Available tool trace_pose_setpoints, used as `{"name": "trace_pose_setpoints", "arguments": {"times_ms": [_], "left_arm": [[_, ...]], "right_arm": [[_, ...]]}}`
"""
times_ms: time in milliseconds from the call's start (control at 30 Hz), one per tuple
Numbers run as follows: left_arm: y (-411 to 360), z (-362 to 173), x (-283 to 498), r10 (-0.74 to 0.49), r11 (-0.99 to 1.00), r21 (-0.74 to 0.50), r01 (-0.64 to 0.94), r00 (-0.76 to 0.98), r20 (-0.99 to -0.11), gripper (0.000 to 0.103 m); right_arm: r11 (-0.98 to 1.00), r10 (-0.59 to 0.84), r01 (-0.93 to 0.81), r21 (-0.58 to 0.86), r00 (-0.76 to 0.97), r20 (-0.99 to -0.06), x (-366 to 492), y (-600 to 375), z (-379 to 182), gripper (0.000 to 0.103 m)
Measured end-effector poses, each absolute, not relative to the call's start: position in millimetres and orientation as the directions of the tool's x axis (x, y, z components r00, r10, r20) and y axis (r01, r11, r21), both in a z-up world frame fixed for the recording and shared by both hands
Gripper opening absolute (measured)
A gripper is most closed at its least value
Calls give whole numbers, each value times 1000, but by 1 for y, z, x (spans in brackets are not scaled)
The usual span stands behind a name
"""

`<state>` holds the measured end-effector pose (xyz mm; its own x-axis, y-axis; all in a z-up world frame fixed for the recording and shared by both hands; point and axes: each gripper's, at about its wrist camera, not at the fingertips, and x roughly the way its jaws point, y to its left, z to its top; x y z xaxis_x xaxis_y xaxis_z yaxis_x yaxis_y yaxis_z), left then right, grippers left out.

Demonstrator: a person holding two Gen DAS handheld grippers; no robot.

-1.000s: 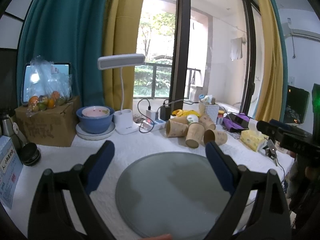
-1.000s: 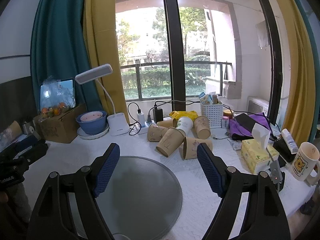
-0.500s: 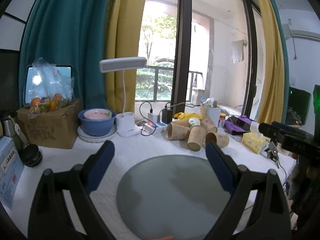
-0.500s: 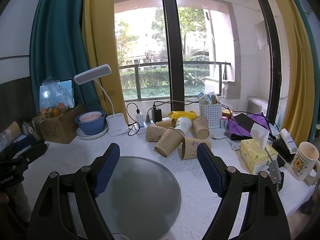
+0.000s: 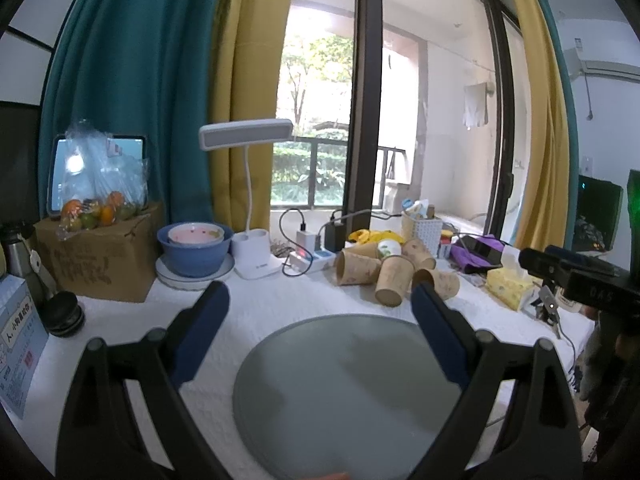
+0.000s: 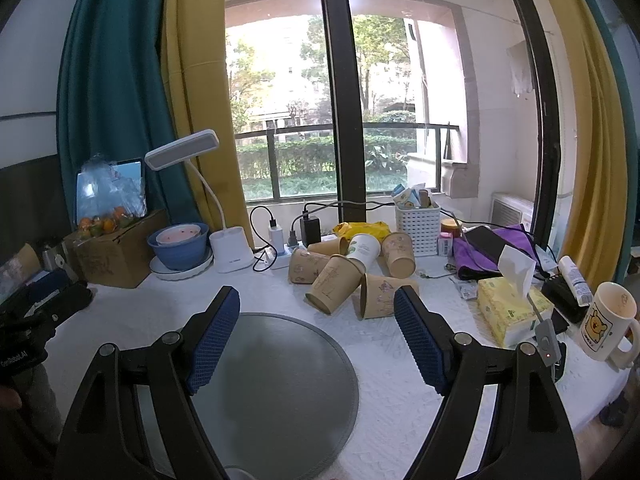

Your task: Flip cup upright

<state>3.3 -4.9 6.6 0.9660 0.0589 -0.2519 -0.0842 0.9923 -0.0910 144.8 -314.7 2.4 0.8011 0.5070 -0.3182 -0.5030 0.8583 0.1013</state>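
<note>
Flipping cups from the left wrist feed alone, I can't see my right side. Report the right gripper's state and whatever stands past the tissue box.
Observer: The right gripper is open, nothing between its fingers, aimed at the paper cups.
Operator: Now past the tissue box.
Observer: A white bear mug stands upright to the right of the tissue box.
Operator: Anything else there.
Observer: A white tube sits just behind that mug.

I see the desk (image 6: 384, 360) under a white textured cloth. On it lie a round grey mat (image 6: 280, 384) up front, a heap of tipped paper cups (image 6: 348, 276) behind it, a cardboard box (image 6: 116, 252), a lamp base (image 6: 230, 250), a tissue pack (image 6: 514, 308) and a bear mug (image 6: 606, 322).
</note>
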Motion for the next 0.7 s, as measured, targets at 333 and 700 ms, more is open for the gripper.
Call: {"name": "trace_pose_setpoints", "arguments": {"times_ms": [333,700], "left_arm": [[-6,6,2,58,992,-91,-84,966,-252,93],[-9,4,4,50,993,-95,-76,965,-257,93]], "right_arm": [[858,507,-503,101,801,-318,145,-315,2,82],[859,507,-502,103,801,-318,146,-317,1,82]]}}
